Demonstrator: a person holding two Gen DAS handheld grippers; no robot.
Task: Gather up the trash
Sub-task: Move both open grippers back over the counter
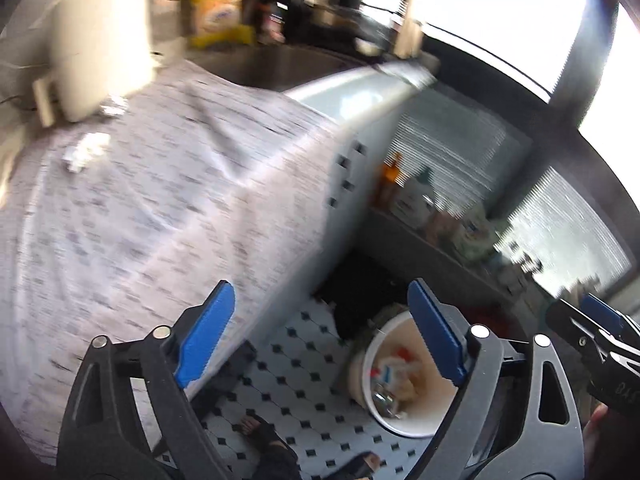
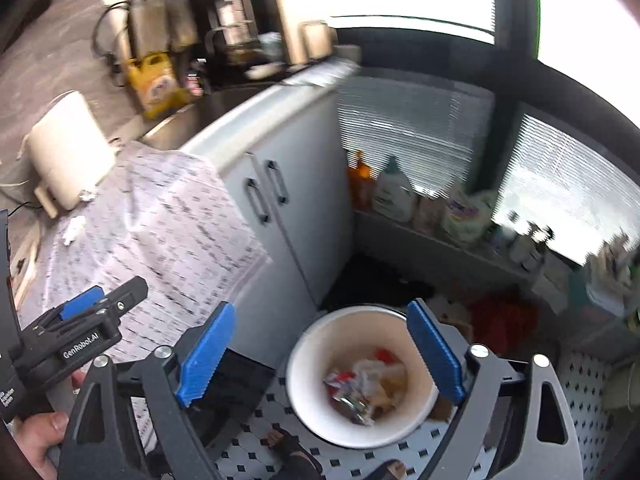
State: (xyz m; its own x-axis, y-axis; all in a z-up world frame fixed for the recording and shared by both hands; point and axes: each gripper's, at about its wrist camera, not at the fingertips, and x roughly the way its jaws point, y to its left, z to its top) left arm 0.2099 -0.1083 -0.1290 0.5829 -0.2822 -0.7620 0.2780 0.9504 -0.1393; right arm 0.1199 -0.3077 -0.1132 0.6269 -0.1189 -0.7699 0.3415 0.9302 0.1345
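Observation:
A white bin [image 2: 304,380] stands on the tiled floor, holding several pieces of crumpled trash [image 2: 364,384]. My right gripper [image 2: 320,356] is open and empty, high above the bin. My left gripper [image 1: 320,332] is open and empty, over the counter edge, with the bin [image 1: 360,376] below right. A crumpled white scrap [image 1: 86,150] lies on the patterned counter cloth [image 1: 160,208] at the far left; it also shows in the right wrist view [image 2: 74,229]. A small shiny scrap [image 1: 114,106] lies by a white appliance [image 1: 104,44]. The left gripper shows in the right wrist view [image 2: 92,308].
White cabinet doors [image 2: 288,208] stand below the counter. A sink [image 2: 188,124] and a yellow bottle [image 2: 154,82] are behind the cloth. Bottles [image 2: 392,192] line a low shelf by the window. My sandalled feet [image 2: 296,456] are on the floor next to the bin.

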